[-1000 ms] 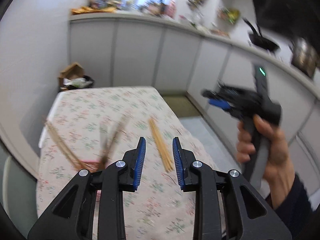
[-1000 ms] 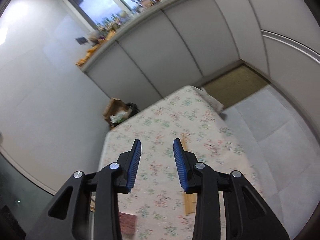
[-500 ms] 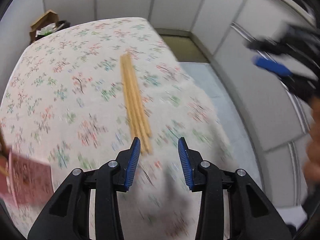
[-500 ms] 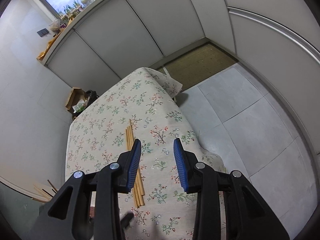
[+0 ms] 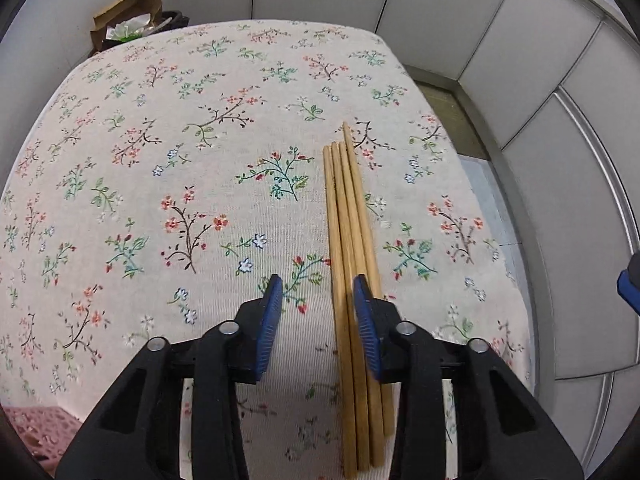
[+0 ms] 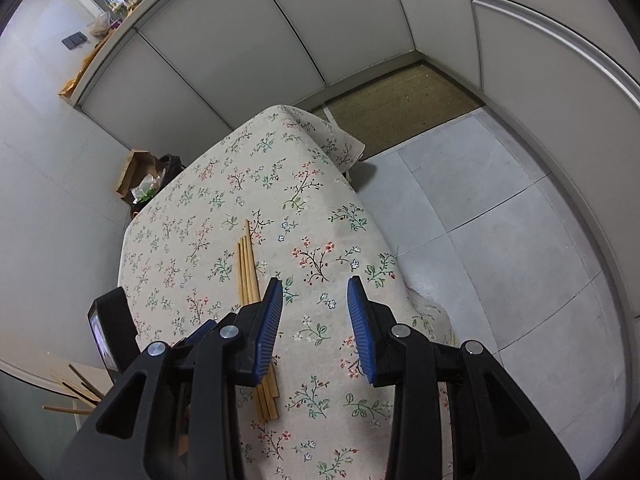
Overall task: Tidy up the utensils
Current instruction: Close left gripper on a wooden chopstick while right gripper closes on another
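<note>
Left gripper (image 5: 317, 312) now lower, steeply tilted over chopsticks (image 5: 347, 216), closing.

Four light wooden chopsticks (image 5: 349, 240) lie flat, side by side in a tight bundle touching one another, on the right part of a floral tablecloth (image 5: 160, 160), running from near to far.
</note>
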The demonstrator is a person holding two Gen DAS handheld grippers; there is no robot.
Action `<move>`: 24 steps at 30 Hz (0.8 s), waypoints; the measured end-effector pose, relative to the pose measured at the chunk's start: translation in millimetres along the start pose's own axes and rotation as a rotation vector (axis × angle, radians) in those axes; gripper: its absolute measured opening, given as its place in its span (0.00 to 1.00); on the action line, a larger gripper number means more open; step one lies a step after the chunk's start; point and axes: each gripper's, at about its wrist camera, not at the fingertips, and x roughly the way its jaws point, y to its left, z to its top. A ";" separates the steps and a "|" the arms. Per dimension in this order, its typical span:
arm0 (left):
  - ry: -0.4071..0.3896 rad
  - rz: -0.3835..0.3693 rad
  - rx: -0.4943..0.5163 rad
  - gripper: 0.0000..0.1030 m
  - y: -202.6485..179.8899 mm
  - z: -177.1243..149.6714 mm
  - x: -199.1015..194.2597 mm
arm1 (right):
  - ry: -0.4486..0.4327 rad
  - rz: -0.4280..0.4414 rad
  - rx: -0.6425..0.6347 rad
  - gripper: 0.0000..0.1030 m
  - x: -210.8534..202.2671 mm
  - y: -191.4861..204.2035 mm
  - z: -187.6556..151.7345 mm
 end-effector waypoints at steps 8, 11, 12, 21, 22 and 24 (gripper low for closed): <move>0.026 0.013 0.014 0.09 1.0 10.6 20.4 | 0.030 -0.015 -0.008 0.33 25.4 6.5 2.6; 0.029 0.009 0.033 0.09 -0.4 13.2 21.8 | 0.046 -0.013 -0.037 0.33 35.5 13.8 1.2; 0.031 0.005 0.035 0.08 -0.4 13.0 21.5 | 0.054 -0.014 -0.051 0.33 38.6 16.7 -0.2; -0.060 -0.076 0.056 0.06 -3.1 -2.0 -28.5 | 0.166 0.038 -0.123 0.28 97.1 33.3 -11.6; -0.069 -0.084 0.063 0.06 -4.4 -5.4 -36.6 | 0.180 0.052 -0.118 0.27 103.1 34.4 -12.9; -0.102 -0.098 0.094 0.06 -7.9 -15.6 -56.3 | 0.201 0.077 -0.112 0.26 112.1 38.4 -14.6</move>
